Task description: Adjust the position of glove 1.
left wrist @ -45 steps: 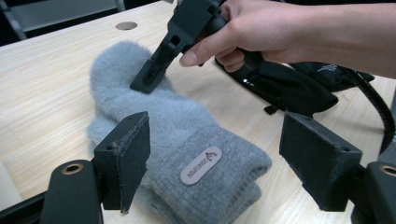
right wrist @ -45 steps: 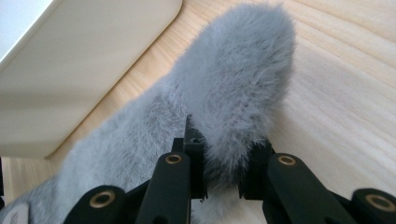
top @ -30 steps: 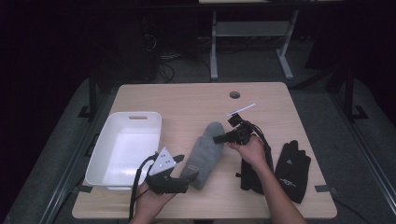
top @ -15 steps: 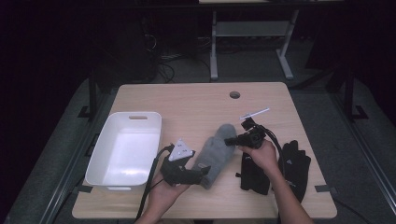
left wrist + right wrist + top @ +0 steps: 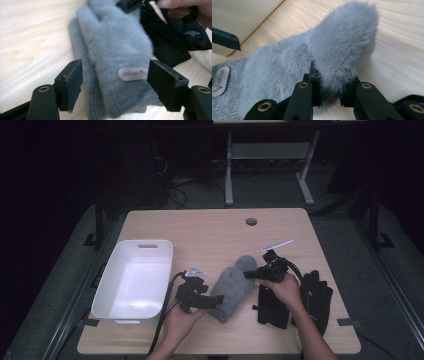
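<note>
Both grippers and the grey mitten (image 5: 232,287) sit lower and further right than before. Left gripper (image 5: 117,85) jaws spread around its cuff; right gripper (image 5: 331,91) jaws pinch its fluffy tip. Mitten lies mid-bench (image 5: 210,232), black gloves (image 5: 314,295) beside, white tub (image 5: 135,280) left.

Here's the counter (image 5: 210,232), pale wood grain, with a round grommet hole (image 5: 251,221) near its far edge. A white tub (image 5: 134,281) sits at the left side, just reaching the front edge. Centre front lies the fluffy grey mitten (image 5: 231,287), cuff toward the near edge. Just right of it, dark gloves (image 5: 315,292) lie flat near the right edge.
</note>
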A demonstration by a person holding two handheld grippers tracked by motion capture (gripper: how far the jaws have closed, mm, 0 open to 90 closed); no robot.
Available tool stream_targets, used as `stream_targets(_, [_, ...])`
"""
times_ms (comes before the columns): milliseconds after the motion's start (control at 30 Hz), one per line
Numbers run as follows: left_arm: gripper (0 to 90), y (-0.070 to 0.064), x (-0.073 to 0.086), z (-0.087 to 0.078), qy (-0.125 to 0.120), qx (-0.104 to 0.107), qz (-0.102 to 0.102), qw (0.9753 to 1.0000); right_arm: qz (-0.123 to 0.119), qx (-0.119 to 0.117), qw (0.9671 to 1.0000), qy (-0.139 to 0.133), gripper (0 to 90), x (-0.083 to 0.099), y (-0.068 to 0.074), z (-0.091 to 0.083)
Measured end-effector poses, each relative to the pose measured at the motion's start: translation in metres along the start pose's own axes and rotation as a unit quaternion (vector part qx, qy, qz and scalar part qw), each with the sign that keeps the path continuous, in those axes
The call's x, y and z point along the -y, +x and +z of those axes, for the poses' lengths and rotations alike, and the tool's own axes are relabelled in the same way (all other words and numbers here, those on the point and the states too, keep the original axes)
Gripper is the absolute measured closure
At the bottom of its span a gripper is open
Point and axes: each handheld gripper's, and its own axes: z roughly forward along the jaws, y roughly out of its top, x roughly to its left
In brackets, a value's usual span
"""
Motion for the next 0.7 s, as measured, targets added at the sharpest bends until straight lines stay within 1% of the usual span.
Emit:
stream_targets(33, [27.8,0.001,0.001,0.002,0.002,0.005,-0.011,0.9999,-0.002,-0.001,1.0,-0.002,75.0,0.001,-0.001,0.0])
stream_targets(100, [27.5,0.004,0.002,0.005,0.01,0.012,-0.025,0.9996,0.001,-0.003,1.0,-0.001,74.6,0.002,-0.002,-0.001])
stream_targets(133, [27.2,0.004,0.003,0.007,0.014,0.015,-0.028,0.9994,0.002,-0.003,1.0,0.0,74.4,0.002,-0.002,-0.001])
stream_targets(167, [27.2,0.006,0.003,0.008,0.024,0.019,-0.028,0.9991,0.002,-0.002,1.0,0.0,74.1,0.002,-0.002,-0.001])
stream_targets(233, [27.4,0.007,0.004,0.01,0.029,0.023,-0.034,0.9987,0.001,-0.001,1.0,0.0,73.5,0.002,-0.001,-0.001])
stream_targets(267, [27.4,0.007,0.004,0.011,0.033,0.022,-0.036,0.9986,0.002,-0.001,1.0,0.001,73.0,0.002,-0.001,-0.001])
stream_targets(300, [27.4,0.008,0.004,0.011,0.037,0.018,-0.03,0.9987,0.002,-0.002,1.0,0.001,72.3,0.003,-0.002,0.0])
stream_targets(333, [27.4,0.008,0.005,0.012,0.039,0.02,-0.037,0.9984,0.004,-0.003,1.0,0.0,71.2,0.003,-0.002,0.0])
stream_targets(433, [27.6,0.014,0.008,0.014,0.046,0.033,-0.047,0.9973,0.008,0.002,1.0,0.004,62.7,0.003,-0.004,0.001])
stream_targets(500, [28.8,0.016,0.009,0.015,0.049,0.044,-0.057,0.9962,0.008,0.009,0.9999,0.004,53.7,0.003,-0.003,0.001])
stream_targets(533, [30.2,0.016,0.009,0.016,0.05,0.046,-0.057,0.9961,0.011,0.014,0.9998,0.004,48.9,0.002,-0.003,0.001])
stream_targets(567, [31.2,0.016,0.009,0.016,0.05,0.047,-0.056,0.9961,0.019,0.019,0.9996,0.004,46.1,0.002,-0.004,0.001])
stream_targets(633, [31.7,0.017,0.009,0.016,0.056,0.049,-0.059,0.9955,0.02,0.023,0.9995,0.005,44.2,0.001,-0.005,0.002])
stream_targets(700, [32.0,0.018,0.009,0.017,0.059,0.051,-0.058,0.9952,0.027,0.03,0.9992,0.006,43.7,0.0,-0.006,0.003])
